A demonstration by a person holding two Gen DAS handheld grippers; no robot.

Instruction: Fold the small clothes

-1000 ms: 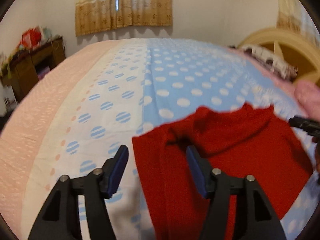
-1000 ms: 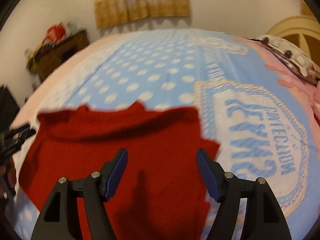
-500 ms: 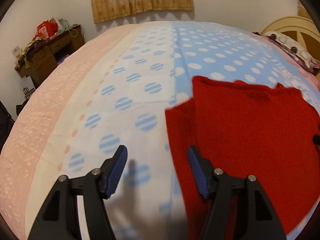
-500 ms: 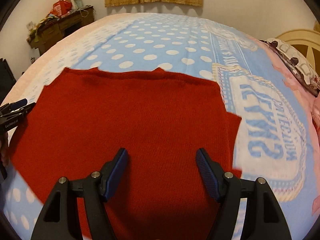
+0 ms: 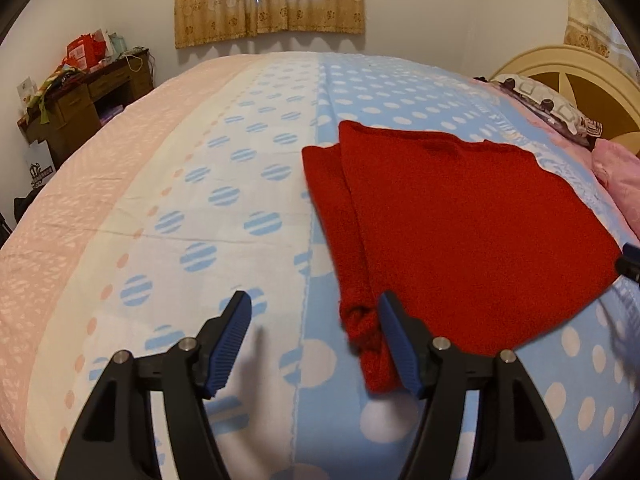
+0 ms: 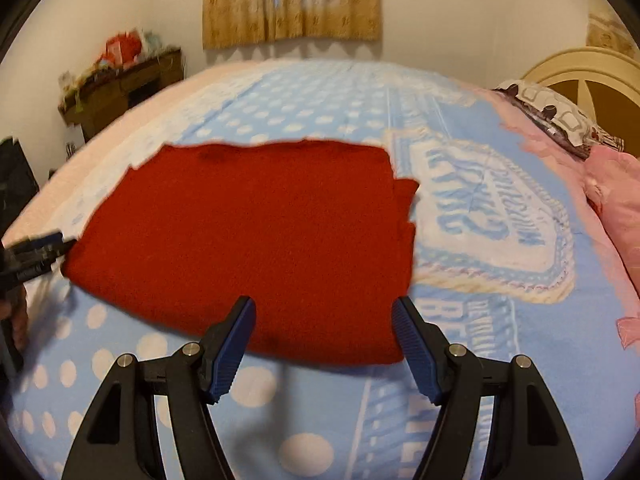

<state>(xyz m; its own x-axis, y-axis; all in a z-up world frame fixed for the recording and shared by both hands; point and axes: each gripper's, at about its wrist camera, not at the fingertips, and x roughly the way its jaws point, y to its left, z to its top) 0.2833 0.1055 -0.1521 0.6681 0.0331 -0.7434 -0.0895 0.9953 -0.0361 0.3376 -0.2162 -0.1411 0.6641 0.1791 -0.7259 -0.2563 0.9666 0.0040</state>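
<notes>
**Red sweater lying flat on a bed**

A red sweater (image 5: 472, 224) lies spread flat on a bed (image 5: 168, 216) with a blue polka-dot cover. The left claw (image 5: 314, 344), jaws wide and just widened further, hangs over the cover with the bunched sleeve end beside its right finger. The right claw (image 6: 324, 346) hovers wide and empty over the sweater's near edge

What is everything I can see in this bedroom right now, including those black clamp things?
Red garment: one, red, flat on the bedspread, a sleeve along its left edge.
Bedspread: one, blue, white and pink, dotted, covering the bed.
Pillow: one, patterned, by the headboard.
Headboard: one, cream, right.
Curtains: tan, back wall.
Desk: one, brown, cluttered, far left.
Left gripper: black with blue pads, open, holding nothing.
Right gripper: the same, open, over the garment's near edge.
</notes>
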